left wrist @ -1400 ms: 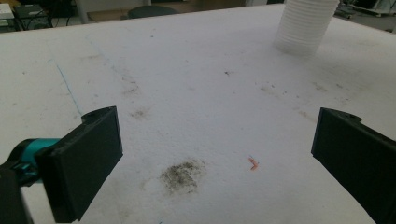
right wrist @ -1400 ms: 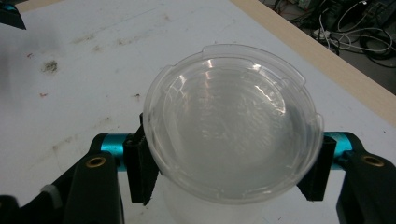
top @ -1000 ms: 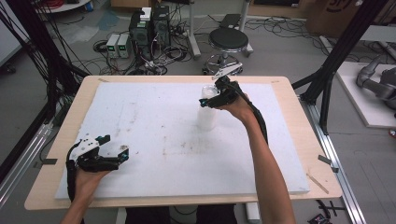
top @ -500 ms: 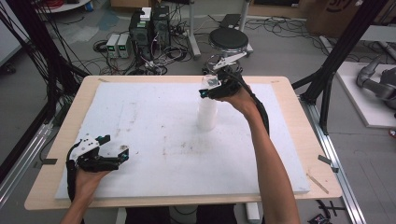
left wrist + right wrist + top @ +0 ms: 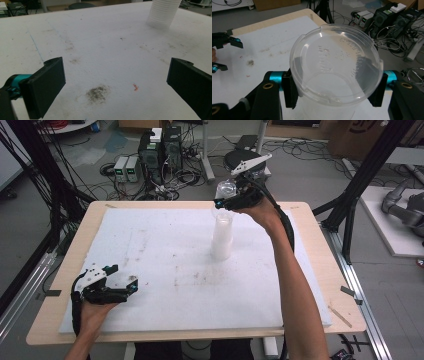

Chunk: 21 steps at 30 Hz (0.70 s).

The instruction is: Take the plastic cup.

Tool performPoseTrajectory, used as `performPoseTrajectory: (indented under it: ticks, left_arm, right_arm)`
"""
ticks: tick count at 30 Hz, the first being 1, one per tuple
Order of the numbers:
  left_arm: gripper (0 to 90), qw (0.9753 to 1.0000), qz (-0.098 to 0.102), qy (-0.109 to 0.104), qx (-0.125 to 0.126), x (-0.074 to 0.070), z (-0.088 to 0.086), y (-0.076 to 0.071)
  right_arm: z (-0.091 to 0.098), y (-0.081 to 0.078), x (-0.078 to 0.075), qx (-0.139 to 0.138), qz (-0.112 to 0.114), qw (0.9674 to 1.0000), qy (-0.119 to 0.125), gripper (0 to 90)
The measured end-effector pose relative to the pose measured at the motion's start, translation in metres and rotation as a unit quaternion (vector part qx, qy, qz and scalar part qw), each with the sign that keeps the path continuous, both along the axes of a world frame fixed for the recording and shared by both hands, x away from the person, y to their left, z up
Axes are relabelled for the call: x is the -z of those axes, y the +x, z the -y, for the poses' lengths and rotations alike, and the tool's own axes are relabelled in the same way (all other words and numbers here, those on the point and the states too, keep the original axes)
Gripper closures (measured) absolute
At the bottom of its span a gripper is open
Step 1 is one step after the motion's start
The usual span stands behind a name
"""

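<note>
A tall stack of white-clear plastic cups (image 5: pixel 221 239) stands on the white foam mat (image 5: pixel 165 245), right of the middle; its base shows as the cup stack (image 5: pixel 163 12) in the left gripper view. Above the stack my right gripper (image 5: pixel 231 200) is shut on one clear cup (image 5: pixel 226 189). Its jaws have just been closing, and they press the sides of the clear cup (image 5: pixel 334 62) below its rim. My right gripper (image 5: pixel 334 87) holds it mouth toward the camera. My left gripper (image 5: pixel 124 276) rests open at the front left, and my left gripper (image 5: pixel 117 85) has nothing between its jaws.
The mat covers a wooden table (image 5: pixel 320 270) and carries dirt smudges (image 5: pixel 97 93). Behind the table, computers and cables (image 5: pixel 160 155) and a stool (image 5: pixel 240 157) stand on the floor. A black frame post (image 5: pixel 360 185) rises at the right.
My right gripper has risen with the clear cup, lifting it off the top of the stack. The left gripper has stayed in place.
</note>
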State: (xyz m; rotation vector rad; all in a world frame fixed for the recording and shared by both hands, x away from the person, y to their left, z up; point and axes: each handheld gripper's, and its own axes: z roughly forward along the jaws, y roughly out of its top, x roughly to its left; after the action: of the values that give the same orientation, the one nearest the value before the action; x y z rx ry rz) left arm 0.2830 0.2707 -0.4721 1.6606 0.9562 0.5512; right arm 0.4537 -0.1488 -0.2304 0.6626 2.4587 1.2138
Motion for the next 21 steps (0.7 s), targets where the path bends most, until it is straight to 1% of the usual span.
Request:
performPoseTrajectory:
  ticks: [4,7,9,10,11,12,13,14,15,16,17,19,20,21]
  left_arm:
    - [1.8,1.0,-0.001,0.0,0.0,0.0,0.0,0.0]
    - [1.8,1.0,-0.001,0.0,0.0,0.0,0.0,0.0]
    - [1.8,1.0,-0.001,-0.001,0.001,0.0,0.0,0.0]
    - [1.8,1.0,0.0,-0.001,0.001,0.0,0.0,0.0]
    - [1.8,1.0,0.001,-0.001,0.0,0.0,0.0,0.0]
    - [1.8,1.0,0.001,-0.001,0.0,0.0,0.0,0.0]
    - [1.8,1.0,0.001,0.0,0.0,0.0,0.0,0.0]
    - [1.8,1.0,0.0,0.001,0.001,0.0,0.0,0.0]
    - [1.8,1.0,0.001,0.002,0.002,0.0,0.0,0.0]
    - [1.8,1.0,0.001,0.002,0.002,0.0,0.0,0.0]
    - [1.8,1.0,0.001,0.001,0.001,0.0,0.0,0.0]
    - [1.8,1.0,0.001,-0.001,0.002,0.0,-0.001,0.0]
    - [1.8,1.0,0.0,0.0,0.002,0.0,-0.001,0.0]
    - [1.8,1.0,0.0,0.0,0.003,0.0,-0.001,0.0]
  right_arm:
    - [0.0,-0.001,0.0,0.0,-0.002,1.0,-0.002,40.0]
    - [0.0,-0.005,-0.002,-0.007,0.0,1.0,0.0,40.0]
    - [0.0,-0.013,-0.003,-0.018,0.004,0.9998,0.011,40.0]
    - [-0.001,-0.021,-0.002,-0.025,0.006,0.9996,0.009,40.0]
    - [-0.001,-0.021,-0.002,-0.025,0.006,0.9996,0.009,40.0]
    - [-0.001,-0.032,0.002,-0.035,0.01,0.9993,0.013,40.2]
    - [-0.001,-0.032,0.002,-0.035,0.01,0.9993,0.013,40.2]
    - [-0.001,-0.038,0.004,-0.044,0.011,0.9989,0.015,40.3]
    - [-0.001,-0.049,0.01,-0.051,0.013,0.9984,0.017,40.4]
    - [-0.001,-0.049,0.01,-0.051,0.013,0.9984,0.017,40.4]
    - [-0.001,-0.053,0.013,-0.062,0.011,0.9977,0.026,40.4]
    - [0.0,-0.064,0.02,-0.071,0.011,0.9968,0.035,40.4]
    - [0.001,-0.067,0.023,-0.076,0.013,0.9962,0.04,40.5]
    - [0.002,-0.071,0.027,-0.082,0.008,0.9955,0.048,40.5]
